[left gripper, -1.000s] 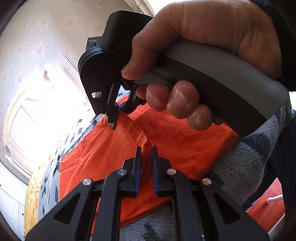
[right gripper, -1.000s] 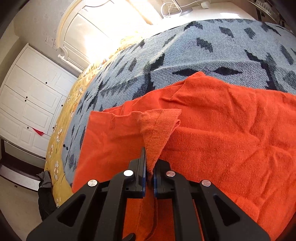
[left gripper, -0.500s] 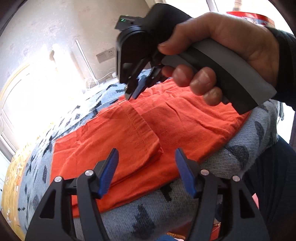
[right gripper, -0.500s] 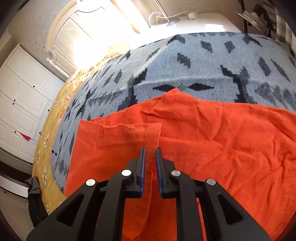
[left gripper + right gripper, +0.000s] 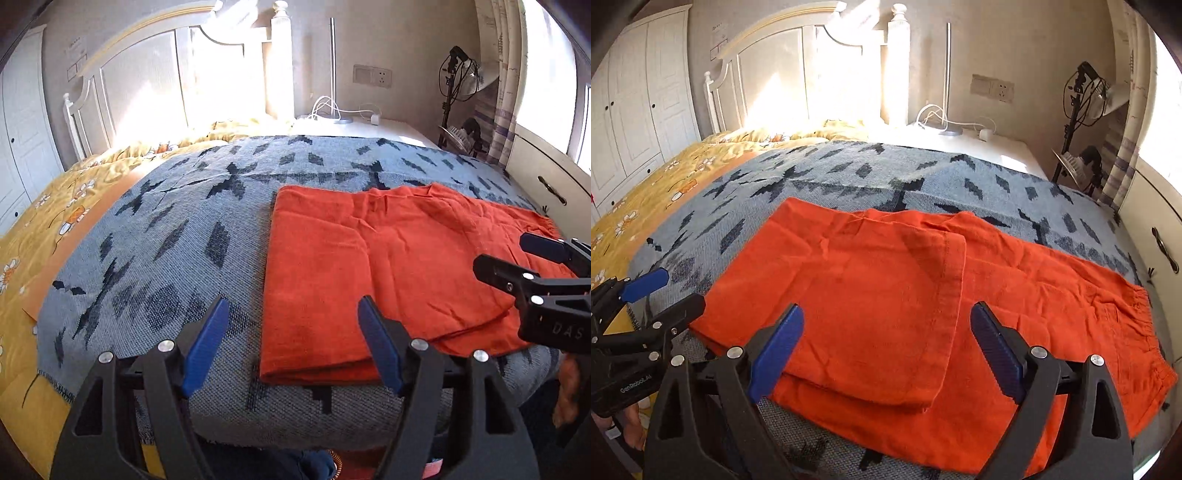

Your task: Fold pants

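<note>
While the orange pants point(image 5: 894, 295) lay folded at the bed's point(image 5: 155, 240) near edge, I held both hand-held grippers point(image 5: 293, 339) point(image 5: 886, 350) wide, empty, nothing between them and the cloth.

Sunlit white headboard point(image 5: 155, 74), white wardrobe point(image 5: 639, 103)

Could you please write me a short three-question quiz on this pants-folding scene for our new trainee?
1. True or false: the left gripper is clamped on the orange pants.
2. Multiple choice: the pants lie on A) a bare wooden floor, B) a grey patterned blanket, C) a white desk.
3. Fill in: in the right wrist view, the elastic waistband is at the ___ end of the pants, opposite the folded-over leg end.

Key
1. False; its jaws are open and hold nothing, and the same goes for the right gripper.
2. B
3. right
</note>
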Available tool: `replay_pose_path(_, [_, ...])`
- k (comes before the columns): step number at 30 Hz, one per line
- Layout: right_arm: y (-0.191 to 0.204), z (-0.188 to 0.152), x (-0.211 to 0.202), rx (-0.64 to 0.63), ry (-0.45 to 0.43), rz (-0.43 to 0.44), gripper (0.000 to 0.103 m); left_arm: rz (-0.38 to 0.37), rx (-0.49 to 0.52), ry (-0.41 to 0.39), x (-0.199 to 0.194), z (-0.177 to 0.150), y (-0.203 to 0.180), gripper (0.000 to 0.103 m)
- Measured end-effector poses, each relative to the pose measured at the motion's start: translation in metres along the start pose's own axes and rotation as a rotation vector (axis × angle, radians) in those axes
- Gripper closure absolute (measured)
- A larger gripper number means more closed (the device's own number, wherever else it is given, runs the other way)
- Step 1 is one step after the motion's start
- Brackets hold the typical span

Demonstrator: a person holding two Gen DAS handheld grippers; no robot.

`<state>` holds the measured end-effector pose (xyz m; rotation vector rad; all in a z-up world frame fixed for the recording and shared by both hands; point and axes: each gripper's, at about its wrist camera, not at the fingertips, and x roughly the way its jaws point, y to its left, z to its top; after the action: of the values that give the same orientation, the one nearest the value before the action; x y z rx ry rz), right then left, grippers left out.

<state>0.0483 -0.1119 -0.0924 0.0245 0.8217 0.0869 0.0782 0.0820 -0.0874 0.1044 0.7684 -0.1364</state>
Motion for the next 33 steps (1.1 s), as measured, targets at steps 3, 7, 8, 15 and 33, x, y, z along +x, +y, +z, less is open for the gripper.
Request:
replay_pose_path(3, [0.005, -0.007, 0.010, 0.008, 0.059, -0.024, 0.014, 0.013, 0.018, 0.047, 0.015, -0.010, -0.004, 0.031])
replay_pose_path(7, [0.010, -0.017, 0.018, -0.011, 0.090, -0.031, 0.014, 0.088, 0.036, 0.094, 0.032, -0.014, 0.004, 0.030])
replay_pose_path(8, [0.009, -0.019, 0.021, -0.017, 0.098, -0.042, 0.014, 0.099, 0.015, 0.101, 0.032, -0.014, 0.012, 0.029])
replay_pose_path(15, [-0.007, -0.035, 0.036, 0.018, 0.163, -0.033, 0.014, 0.094, -0.026, 0.063, 0.029, 0.004, 0.036, 0.029])
replay_pose_path(33, [-0.021, -0.010, 0.026, -0.017, 0.129, -0.016, 0.013, 0.024, 0.090, 0.081, 0.083, 0.074, 0.023, 0.023])
